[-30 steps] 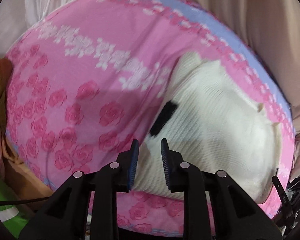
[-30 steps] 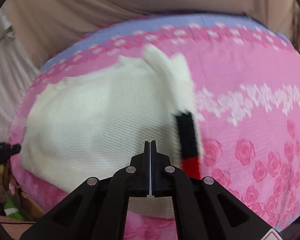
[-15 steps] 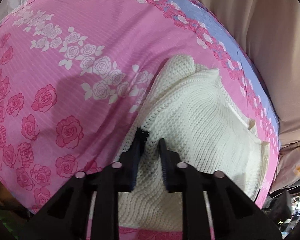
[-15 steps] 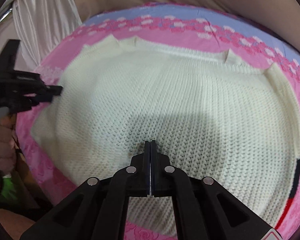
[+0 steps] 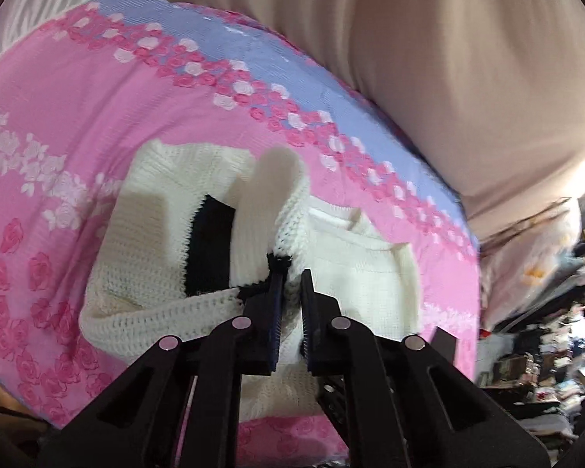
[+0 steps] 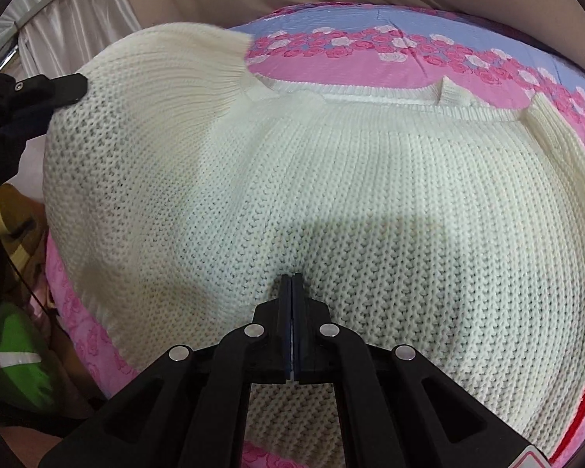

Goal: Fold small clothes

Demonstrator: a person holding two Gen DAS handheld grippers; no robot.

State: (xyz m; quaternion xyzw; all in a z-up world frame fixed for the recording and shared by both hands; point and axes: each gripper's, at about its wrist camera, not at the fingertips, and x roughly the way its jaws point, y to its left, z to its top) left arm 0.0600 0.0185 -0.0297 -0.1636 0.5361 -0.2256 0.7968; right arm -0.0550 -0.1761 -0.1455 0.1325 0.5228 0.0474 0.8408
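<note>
A cream knitted sweater (image 6: 370,195) lies spread on a pink rose-print bedsheet (image 6: 370,58). In the left wrist view my left gripper (image 5: 290,273) is shut on the sweater's edge (image 5: 288,230) and holds that side lifted off the bed, so a black band (image 5: 210,249) on the knit shows. The left gripper also shows in the right wrist view (image 6: 64,87), holding the raised sleeve side (image 6: 167,78). My right gripper (image 6: 291,280) is shut with nothing between its fingers, tips resting on the sweater's body. A red and black stripe (image 6: 581,401) shows at the lower right hem.
The bedsheet (image 5: 78,89) has a lilac border (image 5: 234,46) along the far edge, against a beige curtain (image 5: 448,58). A cluttered pile (image 5: 546,351) lies off the bed's right side. A green item (image 6: 15,362) and a brown soft toy (image 6: 7,218) lie off its left side.
My left gripper has closed on the sweater's edge and lifted that side up and over toward the middle. My right gripper has stayed shut, pressed on the sweater's body.
</note>
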